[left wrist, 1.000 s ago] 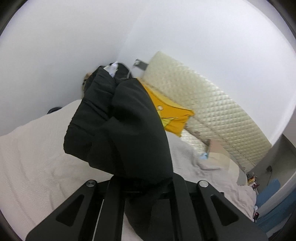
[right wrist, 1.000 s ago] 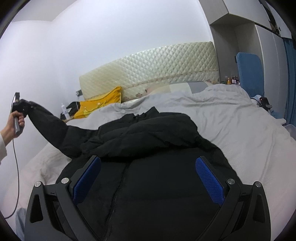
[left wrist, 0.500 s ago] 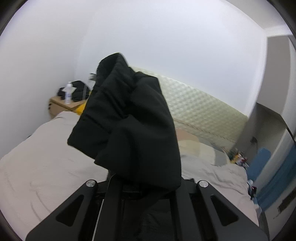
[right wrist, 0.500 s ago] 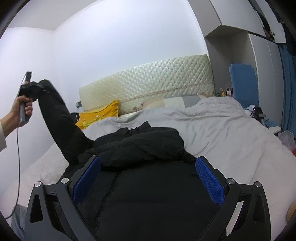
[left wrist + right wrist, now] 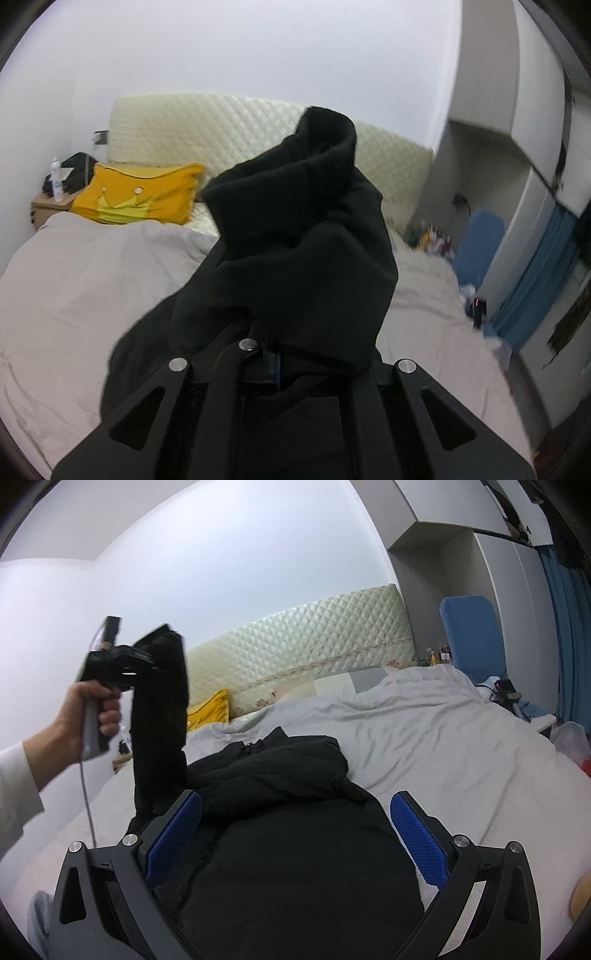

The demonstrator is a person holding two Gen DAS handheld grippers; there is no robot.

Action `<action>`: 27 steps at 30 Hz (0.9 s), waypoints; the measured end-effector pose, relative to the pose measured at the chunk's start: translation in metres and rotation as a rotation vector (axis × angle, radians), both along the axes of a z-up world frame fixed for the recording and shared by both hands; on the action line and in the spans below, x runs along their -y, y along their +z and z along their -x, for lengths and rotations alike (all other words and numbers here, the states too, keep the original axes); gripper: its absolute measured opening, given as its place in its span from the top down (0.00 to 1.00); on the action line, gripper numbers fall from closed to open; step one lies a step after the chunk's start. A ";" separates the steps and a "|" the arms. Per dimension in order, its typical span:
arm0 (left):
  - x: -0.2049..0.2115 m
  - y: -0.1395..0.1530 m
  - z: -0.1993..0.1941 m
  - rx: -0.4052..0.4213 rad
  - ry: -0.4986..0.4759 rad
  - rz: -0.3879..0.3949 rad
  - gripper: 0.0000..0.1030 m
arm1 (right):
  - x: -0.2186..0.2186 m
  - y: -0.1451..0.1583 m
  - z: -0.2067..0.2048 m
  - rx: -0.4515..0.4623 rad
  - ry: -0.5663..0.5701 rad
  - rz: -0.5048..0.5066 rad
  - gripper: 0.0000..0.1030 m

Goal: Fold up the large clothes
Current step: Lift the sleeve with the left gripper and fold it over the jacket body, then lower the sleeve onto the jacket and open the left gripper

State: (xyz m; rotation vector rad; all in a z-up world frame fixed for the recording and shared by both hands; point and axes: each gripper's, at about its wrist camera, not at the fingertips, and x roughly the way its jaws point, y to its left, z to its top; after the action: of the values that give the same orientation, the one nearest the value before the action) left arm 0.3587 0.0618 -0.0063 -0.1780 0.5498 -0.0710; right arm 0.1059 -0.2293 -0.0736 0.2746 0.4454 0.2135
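Observation:
A black puffer jacket (image 5: 288, 830) lies spread on the grey bed (image 5: 424, 738). My left gripper (image 5: 147, 657) is shut on the jacket's left sleeve (image 5: 159, 716) and holds it up high above the bed, cuff at the top. In the left wrist view the sleeve (image 5: 303, 236) bunches over the gripper (image 5: 273, 365) and hides its fingertips. My right gripper (image 5: 295, 834) is open and empty, its blue pads (image 5: 417, 838) hovering over the jacket's body.
A quilted cream headboard (image 5: 314, 653) stands at the back, with a yellow pillow (image 5: 136, 195) at the bed's head. A nightstand (image 5: 48, 206) with a bottle is at the far left. A blue chair (image 5: 469, 635) and wardrobe stand at right.
My left gripper has lifted the sleeve higher and swung it right, toward the jacket's body. The right gripper has barely moved and stays open.

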 end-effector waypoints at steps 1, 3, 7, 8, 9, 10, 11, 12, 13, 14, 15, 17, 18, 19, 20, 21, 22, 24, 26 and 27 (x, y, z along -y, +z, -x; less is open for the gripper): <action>0.013 -0.009 -0.006 -0.007 0.001 -0.034 0.94 | 0.002 -0.002 0.001 0.004 0.009 0.001 0.00; 0.026 -0.023 -0.013 -0.037 -0.004 -0.069 0.94 | 0.004 -0.007 0.001 -0.003 0.016 0.005 0.00; 0.064 -0.047 -0.020 -0.106 -0.031 -0.139 0.94 | 0.008 -0.017 -0.008 -0.053 0.034 -0.028 0.00; 0.074 -0.057 -0.021 -0.126 -0.047 -0.187 0.94 | 0.007 -0.018 -0.008 -0.058 0.035 -0.025 0.00; 0.092 -0.062 -0.023 -0.139 -0.059 -0.223 0.94 | 0.007 -0.019 -0.006 -0.062 0.036 -0.023 0.00; 0.102 -0.067 -0.024 -0.147 -0.068 -0.245 0.94 | 0.006 -0.020 -0.004 -0.063 0.041 -0.026 0.00; 0.108 -0.077 -0.026 -0.164 -0.072 -0.256 0.94 | 0.007 -0.020 -0.002 -0.065 0.043 -0.031 0.00; 0.112 -0.084 -0.026 -0.177 -0.073 -0.248 0.94 | 0.008 -0.020 0.000 -0.067 0.042 -0.033 0.00; 0.115 -0.090 -0.028 -0.191 -0.072 -0.240 0.94 | 0.009 -0.018 0.003 -0.061 0.038 -0.038 0.00; 0.124 -0.092 -0.028 -0.200 -0.071 -0.238 0.94 | 0.011 -0.016 0.005 -0.050 0.031 -0.042 0.00; 0.129 -0.097 -0.029 -0.210 -0.073 -0.239 0.94 | 0.012 -0.015 0.005 -0.043 0.023 -0.045 0.00; 0.139 -0.106 -0.030 -0.228 -0.081 -0.251 0.94 | 0.013 -0.016 0.003 -0.049 0.008 -0.044 0.00; 0.142 -0.108 -0.031 -0.236 -0.083 -0.260 0.93 | 0.013 -0.018 0.002 -0.058 0.003 -0.044 0.00; 0.141 -0.109 -0.031 -0.239 -0.085 -0.263 0.93 | 0.012 -0.021 0.000 -0.070 -0.003 -0.043 0.00; 0.142 -0.111 -0.031 -0.239 -0.086 -0.264 0.93 | 0.012 -0.022 -0.001 -0.079 -0.006 -0.040 0.00; 0.141 -0.110 -0.032 -0.235 -0.088 -0.263 0.92 | 0.011 -0.024 -0.003 -0.089 -0.008 -0.039 0.00; 0.140 -0.112 -0.032 -0.233 -0.087 -0.263 0.90 | 0.012 -0.025 -0.005 -0.093 -0.008 -0.041 0.00; 0.138 -0.117 -0.033 -0.239 -0.081 -0.237 0.90 | 0.011 -0.023 -0.007 -0.096 -0.014 -0.035 0.00; 0.138 -0.125 -0.033 -0.253 -0.084 -0.198 0.89 | 0.010 -0.023 -0.010 -0.100 -0.016 -0.022 0.00; 0.139 -0.130 -0.032 -0.258 -0.090 -0.184 0.87 | 0.008 -0.023 -0.011 -0.106 -0.016 -0.012 0.00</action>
State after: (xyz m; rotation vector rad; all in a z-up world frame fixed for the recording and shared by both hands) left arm 0.3907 -0.0777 -0.1359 0.0184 0.8179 -0.0848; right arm 0.1172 -0.2374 -0.0966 0.3026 0.5465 0.1864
